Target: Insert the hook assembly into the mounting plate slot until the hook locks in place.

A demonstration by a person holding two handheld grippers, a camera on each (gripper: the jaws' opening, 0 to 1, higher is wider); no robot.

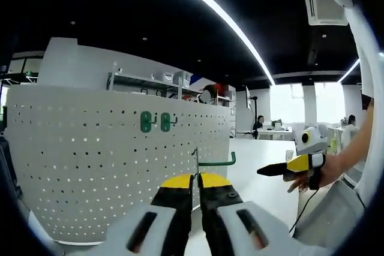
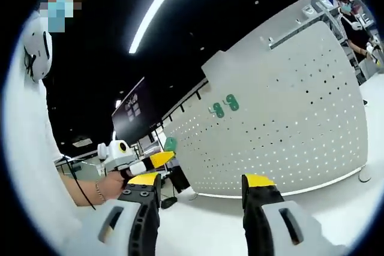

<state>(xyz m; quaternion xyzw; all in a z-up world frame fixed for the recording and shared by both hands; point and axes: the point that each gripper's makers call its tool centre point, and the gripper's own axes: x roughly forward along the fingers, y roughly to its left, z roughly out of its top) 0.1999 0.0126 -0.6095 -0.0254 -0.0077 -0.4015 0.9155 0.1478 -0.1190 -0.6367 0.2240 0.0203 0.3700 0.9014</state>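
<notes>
A: Hook (image 1: pixel 211 161) location?
B: Clamped in left gripper (image 1: pixel 195 179), held off the white pegboard (image 1: pixel 90 160). Two green hooks (image 1: pixel 157 122) already on it.
A: Right gripper (image 2: pixel 201 181)?
B: Jaws apart, holding nothing, facing the board.

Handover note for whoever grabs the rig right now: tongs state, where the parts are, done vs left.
Left tongs: shut on the green hook, held in front of the white pegboard, not yet touching it.
Right tongs: open, empty, off to the side.
Two green hooks already hang on the upper part of the pegboard.
Done: hook picked up and carried to the board.
Left: line it up with a slot, push in until it locks.
</notes>
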